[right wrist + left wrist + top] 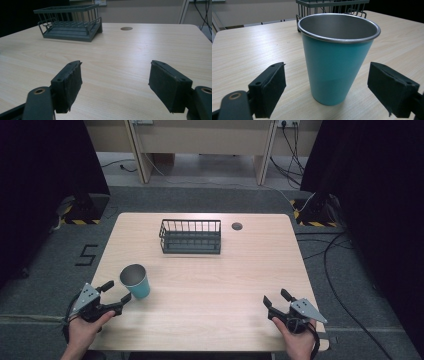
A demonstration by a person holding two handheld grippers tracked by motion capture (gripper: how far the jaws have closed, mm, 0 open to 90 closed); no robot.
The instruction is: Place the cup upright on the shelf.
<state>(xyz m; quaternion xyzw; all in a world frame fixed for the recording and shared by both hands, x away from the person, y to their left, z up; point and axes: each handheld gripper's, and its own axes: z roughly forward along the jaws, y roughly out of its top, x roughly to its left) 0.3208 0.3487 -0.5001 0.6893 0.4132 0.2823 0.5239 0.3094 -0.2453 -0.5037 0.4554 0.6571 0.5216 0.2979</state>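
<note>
A teal metal cup [135,280] with a steel rim stands upright on the wooden table [210,280] at the front left. My left gripper [117,290] is open just in front of it, its jaws pointing at the cup. Seen from the left gripper view, the cup [337,60] stands between and just beyond the two black pads [272,85], with a gap on each side. My right gripper [276,299] is open near the front right edge, with nothing between its pads [170,85]. A dark wire basket [190,236] sits empty at the table's back middle.
A round cable hole [237,226] lies in the tabletop right of the basket. Black curtains hang at both sides, and cables [340,270] run over the grey floor on the right. The wire basket [70,22] stands far ahead in the right gripper view.
</note>
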